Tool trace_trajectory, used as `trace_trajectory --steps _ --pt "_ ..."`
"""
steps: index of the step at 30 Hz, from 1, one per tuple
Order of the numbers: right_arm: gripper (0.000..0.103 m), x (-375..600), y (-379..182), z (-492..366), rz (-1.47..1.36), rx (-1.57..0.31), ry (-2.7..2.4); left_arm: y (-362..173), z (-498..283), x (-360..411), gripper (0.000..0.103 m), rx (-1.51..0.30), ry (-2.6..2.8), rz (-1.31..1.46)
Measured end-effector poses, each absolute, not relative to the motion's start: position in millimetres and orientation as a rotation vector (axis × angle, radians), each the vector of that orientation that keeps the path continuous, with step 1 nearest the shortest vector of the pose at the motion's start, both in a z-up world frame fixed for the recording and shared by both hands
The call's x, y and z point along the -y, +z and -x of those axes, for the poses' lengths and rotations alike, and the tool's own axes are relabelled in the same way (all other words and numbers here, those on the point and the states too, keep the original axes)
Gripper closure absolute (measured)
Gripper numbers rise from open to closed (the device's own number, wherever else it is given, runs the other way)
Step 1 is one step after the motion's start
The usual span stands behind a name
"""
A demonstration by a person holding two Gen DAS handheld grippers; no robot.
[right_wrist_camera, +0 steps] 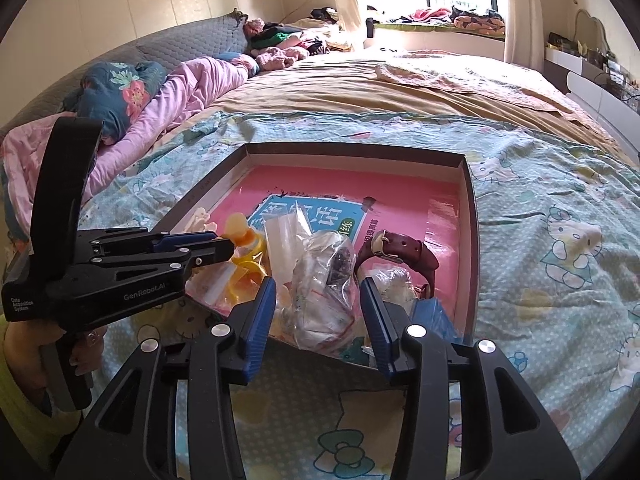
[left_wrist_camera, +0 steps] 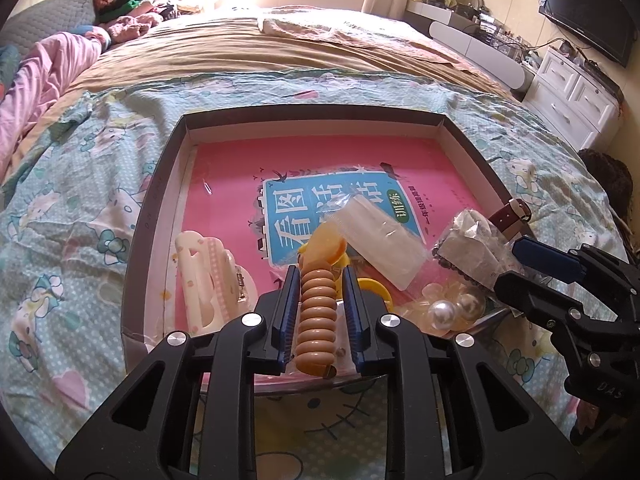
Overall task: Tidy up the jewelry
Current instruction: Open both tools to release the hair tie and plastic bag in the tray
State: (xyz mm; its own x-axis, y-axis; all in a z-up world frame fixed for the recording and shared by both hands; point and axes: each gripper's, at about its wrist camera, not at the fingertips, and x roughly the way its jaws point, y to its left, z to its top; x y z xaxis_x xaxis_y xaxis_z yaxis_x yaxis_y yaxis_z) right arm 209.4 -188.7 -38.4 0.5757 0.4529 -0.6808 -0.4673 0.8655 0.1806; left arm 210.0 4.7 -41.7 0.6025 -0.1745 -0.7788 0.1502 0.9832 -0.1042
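A shallow dark box [left_wrist_camera: 158, 204] lies on the bed with a pink book as its floor. My left gripper [left_wrist_camera: 319, 276] straddles an orange ribbed hair clip [left_wrist_camera: 318, 316] at the box's front edge. A thin gap shows at the right pad, so the gripper is open. My right gripper [right_wrist_camera: 318, 284] is open around a clear bag of dark beads [right_wrist_camera: 324, 296], with gaps on both sides. A maroon-strapped watch [right_wrist_camera: 404, 252], a white packet [left_wrist_camera: 380, 240], bagged pearls [left_wrist_camera: 442, 312] and a cream hair claw [left_wrist_camera: 204, 276] also lie in the box.
The box [right_wrist_camera: 474, 240] sits on a Hello Kitty sheet [right_wrist_camera: 560, 240]. A pink quilt [right_wrist_camera: 192, 88] and pillows lie far left. A white dresser [left_wrist_camera: 572, 96] and a TV [left_wrist_camera: 588, 20] stand beyond the bed's right side. A hand [right_wrist_camera: 80, 344] holds the left gripper's handle.
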Motion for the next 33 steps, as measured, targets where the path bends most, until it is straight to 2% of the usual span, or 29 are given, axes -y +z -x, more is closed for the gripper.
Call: trace_trajectory --steps 6,12,13,15,16,20,25,27,30,31,33 --pt "0.061 191.0 -44.5 -213.3 0.04 -0.798 0.495 -41.5 -209.2 -3.6 0.085 -0.907 -0.189 0.031" --pt "0.061 194.3 -38.9 -210.5 0.022 -0.784 0.509 -37.1 -205.4 -0.8 0.071 -0.903 -0.187 0.035" --pt "0.058 195.0 -36.3 -209.2 0.021 -0.776 0.51 -35.5 -205.0 -2.1 0.068 -0.903 -0.186 0.037" --pt "0.048 196.9 -31.2 -206.5 0.016 -0.761 0.508 -32.7 -202.4 -2.2 0.058 -0.899 -0.186 0.042" --pt "0.043 198.6 -28.7 -205.3 0.011 -0.751 0.503 -31.2 -201.4 -2.5 0.056 -0.897 -0.185 0.044" --pt "0.035 204.3 -20.7 -201.6 0.002 -0.738 0.497 -24.0 -197.5 -4.4 0.045 -0.883 -0.182 0.049" --pt "0.022 211.9 -7.2 -190.3 -0.011 -0.702 0.49 -13.8 -189.8 -6.5 0.041 -0.865 -0.177 0.057" --pt "0.02 214.1 -2.0 -185.3 -0.014 -0.689 0.488 -8.2 -186.4 -7.3 0.032 -0.855 -0.172 0.057" --pt "0.017 216.6 6.0 -177.1 -0.012 -0.672 0.487 3.8 -176.7 -5.5 0.025 -0.828 -0.174 0.054" --pt "0.011 218.1 8.8 -173.3 -0.012 -0.66 0.481 7.9 -172.8 -4.2 0.023 -0.82 -0.174 0.049" --pt "0.008 220.9 13.4 -166.6 -0.017 -0.642 0.484 14.2 -166.3 -2.6 0.014 -0.802 -0.172 0.041"
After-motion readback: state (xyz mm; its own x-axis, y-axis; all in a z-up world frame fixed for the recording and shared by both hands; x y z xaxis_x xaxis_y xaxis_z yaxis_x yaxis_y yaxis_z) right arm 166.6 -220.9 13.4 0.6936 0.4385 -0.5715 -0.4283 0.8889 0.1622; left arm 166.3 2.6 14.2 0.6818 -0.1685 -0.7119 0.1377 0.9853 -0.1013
